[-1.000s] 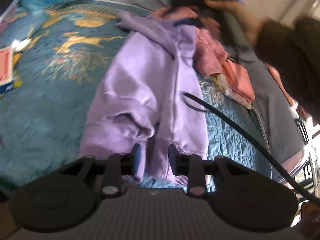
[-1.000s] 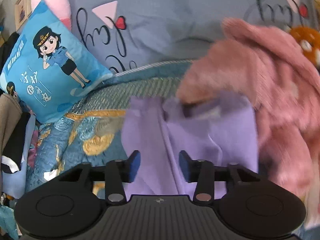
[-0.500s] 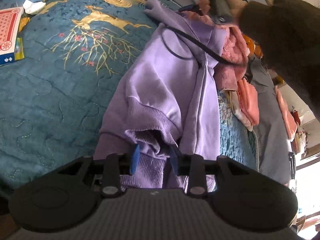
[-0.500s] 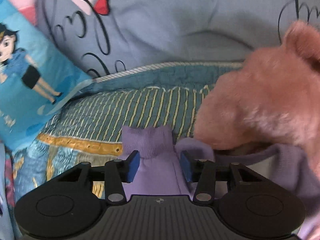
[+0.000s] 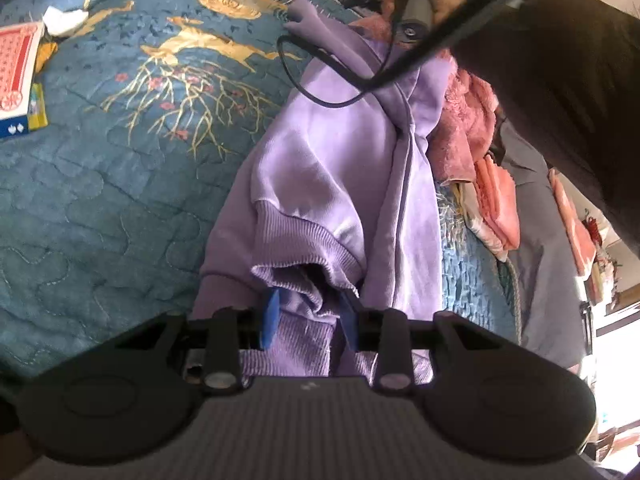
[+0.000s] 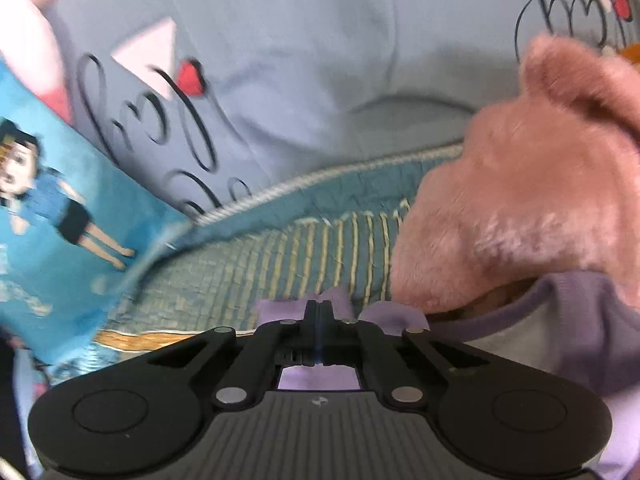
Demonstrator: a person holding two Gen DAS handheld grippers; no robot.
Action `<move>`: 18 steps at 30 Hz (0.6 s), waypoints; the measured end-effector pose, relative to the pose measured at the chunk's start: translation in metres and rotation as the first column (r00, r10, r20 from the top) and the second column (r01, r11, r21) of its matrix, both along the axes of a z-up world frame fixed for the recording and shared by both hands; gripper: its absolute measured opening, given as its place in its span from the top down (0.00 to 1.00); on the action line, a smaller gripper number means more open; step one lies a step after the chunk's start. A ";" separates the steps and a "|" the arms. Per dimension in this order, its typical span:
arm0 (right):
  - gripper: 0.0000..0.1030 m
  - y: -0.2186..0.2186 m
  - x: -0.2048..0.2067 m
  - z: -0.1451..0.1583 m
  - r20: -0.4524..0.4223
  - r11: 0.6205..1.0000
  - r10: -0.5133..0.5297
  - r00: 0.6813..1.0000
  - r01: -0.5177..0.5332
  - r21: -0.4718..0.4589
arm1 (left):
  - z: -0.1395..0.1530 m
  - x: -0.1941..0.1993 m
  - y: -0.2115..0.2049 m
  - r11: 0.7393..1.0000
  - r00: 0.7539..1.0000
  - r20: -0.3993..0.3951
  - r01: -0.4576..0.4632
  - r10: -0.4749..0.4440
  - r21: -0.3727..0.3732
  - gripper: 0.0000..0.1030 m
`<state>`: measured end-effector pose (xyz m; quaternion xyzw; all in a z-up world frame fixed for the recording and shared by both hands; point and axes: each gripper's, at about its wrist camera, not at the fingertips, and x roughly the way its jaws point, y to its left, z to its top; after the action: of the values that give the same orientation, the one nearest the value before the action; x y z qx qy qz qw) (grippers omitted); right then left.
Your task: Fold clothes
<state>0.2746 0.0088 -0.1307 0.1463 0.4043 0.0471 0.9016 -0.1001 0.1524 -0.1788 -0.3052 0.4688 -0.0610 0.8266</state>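
The left gripper (image 5: 308, 316), jaws parted, straddles the ribbed hem of the lilac zip-up hoodie (image 5: 344, 168) spread on the teal quilted bed (image 5: 100, 200). A black cable (image 5: 320, 100) crosses it at 12 o'clock; a fluffy pink garment (image 6: 540, 200) crowds 2 o'clock. The right gripper (image 6: 319, 312), open before, is now clamped on the cuff.

**Things lying around on the bed**

A teal quilt (image 5: 120, 184) with gold branches is covering the bed. A red box (image 5: 16, 76) and a white tissue (image 5: 62, 20) are lying near its left edge. A black cable (image 5: 320, 96) is looping in the middle. A pink fluffy garment (image 6: 532, 208) is resting on the right. A blue cartoon pillow (image 6: 60, 216) is leaning against grey bedding (image 6: 320, 60) with black lettering.
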 end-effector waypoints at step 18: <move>0.66 -0.008 -0.009 -0.023 -0.101 0.994 0.064 0.993 -0.072 -0.080 | 0.005 -0.007 0.002 0.999 1.000 0.006 -0.018 0.018 0.044 0.64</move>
<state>0.2660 0.0009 -0.1539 0.0968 0.4547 0.0537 0.8837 -0.1075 0.1545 -0.1738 -0.2910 0.4651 -0.0442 0.8349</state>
